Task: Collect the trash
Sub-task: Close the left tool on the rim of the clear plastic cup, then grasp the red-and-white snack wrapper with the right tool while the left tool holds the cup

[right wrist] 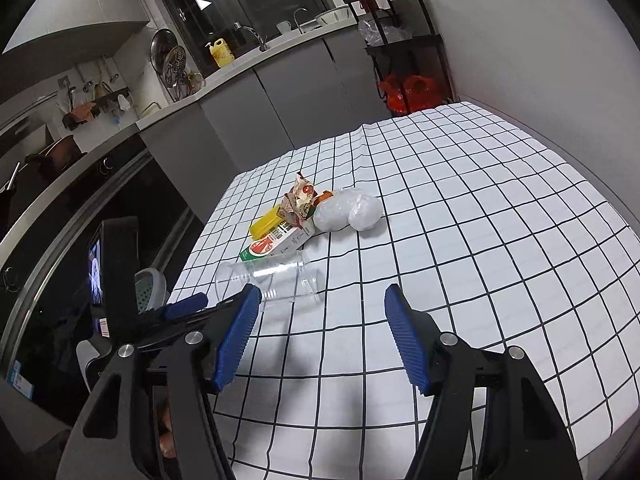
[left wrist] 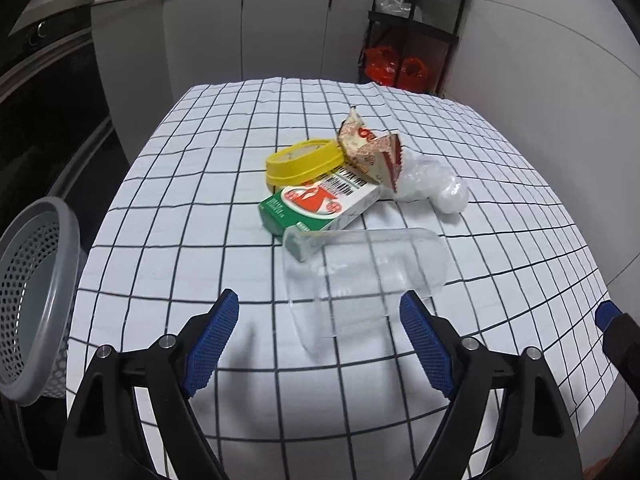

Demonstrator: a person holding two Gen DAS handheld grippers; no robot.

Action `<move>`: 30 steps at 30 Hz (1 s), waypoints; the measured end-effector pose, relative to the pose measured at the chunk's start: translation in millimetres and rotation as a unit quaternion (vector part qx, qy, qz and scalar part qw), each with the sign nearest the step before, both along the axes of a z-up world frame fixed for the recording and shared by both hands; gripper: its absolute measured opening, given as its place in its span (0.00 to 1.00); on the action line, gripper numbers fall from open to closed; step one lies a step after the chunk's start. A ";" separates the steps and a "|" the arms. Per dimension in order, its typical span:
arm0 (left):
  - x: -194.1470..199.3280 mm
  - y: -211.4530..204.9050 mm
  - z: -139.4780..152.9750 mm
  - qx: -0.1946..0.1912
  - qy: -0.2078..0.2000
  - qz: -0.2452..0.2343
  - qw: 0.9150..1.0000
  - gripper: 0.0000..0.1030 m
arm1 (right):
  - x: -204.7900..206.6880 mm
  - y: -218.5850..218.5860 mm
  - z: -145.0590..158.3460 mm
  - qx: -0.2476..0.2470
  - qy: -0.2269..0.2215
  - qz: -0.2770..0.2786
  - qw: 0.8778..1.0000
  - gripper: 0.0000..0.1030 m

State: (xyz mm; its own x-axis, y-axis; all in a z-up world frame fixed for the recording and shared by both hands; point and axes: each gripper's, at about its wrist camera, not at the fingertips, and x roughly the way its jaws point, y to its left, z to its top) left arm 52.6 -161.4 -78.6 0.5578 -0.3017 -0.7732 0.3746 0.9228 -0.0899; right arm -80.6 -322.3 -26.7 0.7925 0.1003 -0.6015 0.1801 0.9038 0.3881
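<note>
A clear plastic cup (left wrist: 360,276) lies on its side on the checked tablecloth, just ahead of my open, empty left gripper (left wrist: 320,308). Behind it lie a green and white carton (left wrist: 320,206), a yellow lid (left wrist: 304,162), a crumpled red and white wrapper (left wrist: 370,148) and a crumpled clear plastic bag (left wrist: 434,188). A grey perforated basket (left wrist: 34,300) stands off the table's left edge. In the right wrist view my open, empty right gripper (right wrist: 320,300) hovers over the cloth, right of the cup (right wrist: 268,278). The carton (right wrist: 276,242), wrapper (right wrist: 298,202) and bag (right wrist: 346,212) lie beyond.
The table (left wrist: 200,184) has its left edge near dark oven fronts and its right edge by a white wall. Grey kitchen cabinets (left wrist: 280,28) and a black shelf rack (left wrist: 416,24) with red bags stand behind. The left gripper's fingers (right wrist: 186,306) show at left in the right wrist view.
</note>
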 end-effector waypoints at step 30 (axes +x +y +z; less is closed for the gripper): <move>-9.4 42.2 38.6 0.009 -0.081 0.009 0.997 0.05 | 79.7 -9.6 -15.0 -0.050 0.052 0.003 0.997 0.61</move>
State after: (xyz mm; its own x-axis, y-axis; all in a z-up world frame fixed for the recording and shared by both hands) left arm 43.2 -119.2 -40.0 0.6813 -0.2773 -0.6774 0.3666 0.9303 -0.0121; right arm -0.9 -331.9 -41.7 0.7244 0.0405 -0.6881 0.2085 0.9387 0.2747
